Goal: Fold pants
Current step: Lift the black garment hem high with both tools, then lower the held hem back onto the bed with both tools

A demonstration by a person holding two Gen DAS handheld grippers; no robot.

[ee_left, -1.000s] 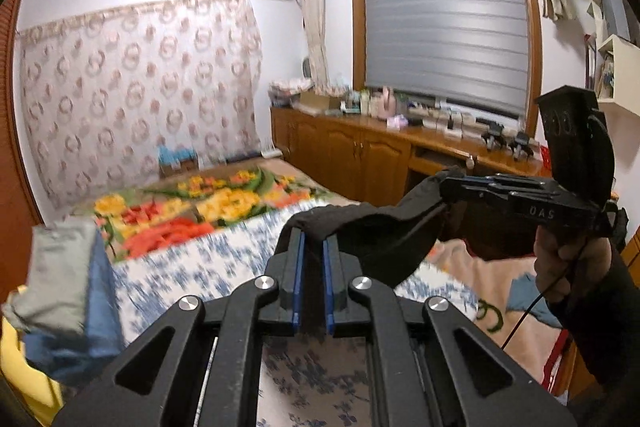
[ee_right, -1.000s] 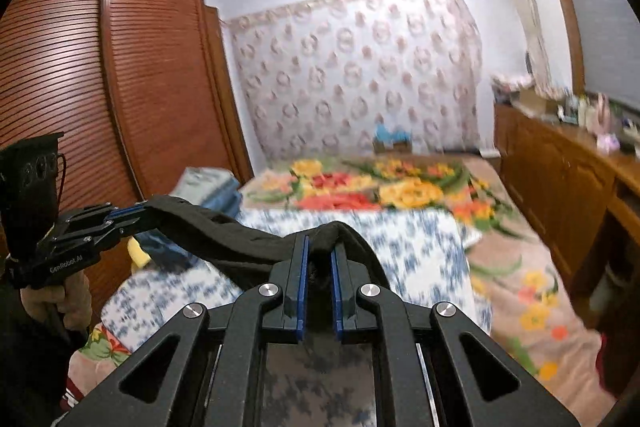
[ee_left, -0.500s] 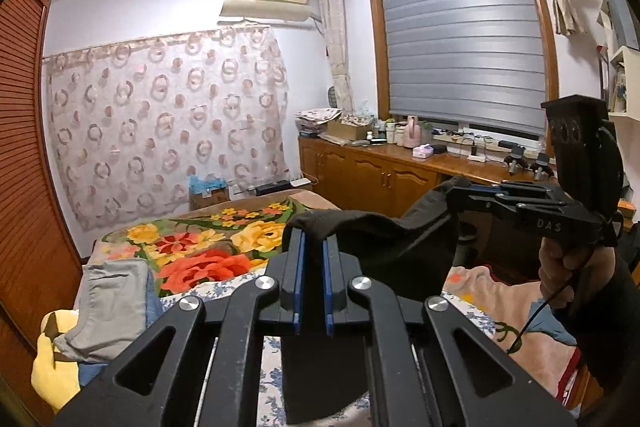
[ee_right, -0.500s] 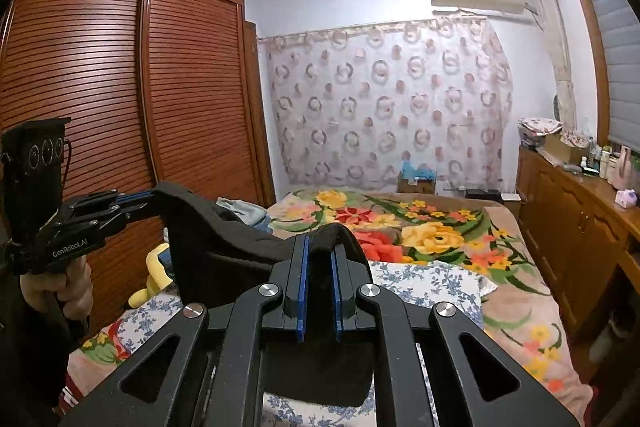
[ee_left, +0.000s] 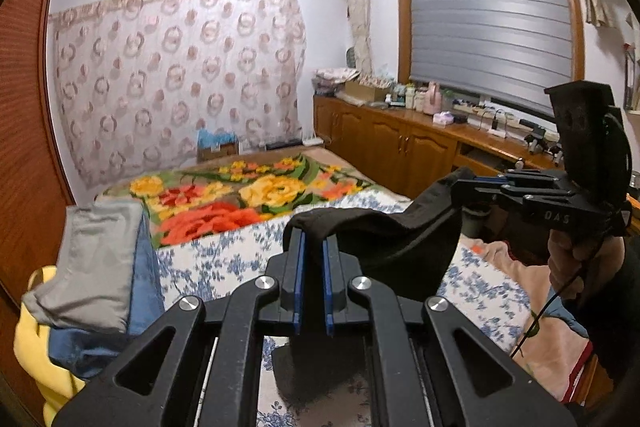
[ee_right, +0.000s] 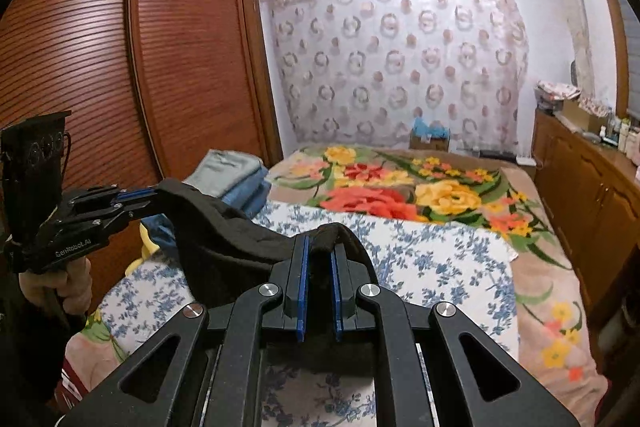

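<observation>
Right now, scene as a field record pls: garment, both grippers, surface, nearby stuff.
garment: black pants, held up in the air, sagging between the two grippers
left gripper: shut on one part of the pants' top edge
right gripper: shut on another part of that edge
surface: bed with blue floral sheet, below the pants; lower part of the pants hidden by the grippers
nearby: clothes pile, grey piece on top, at the bed's edge by the wardrobe
fold state: no fold visible yet
</observation>
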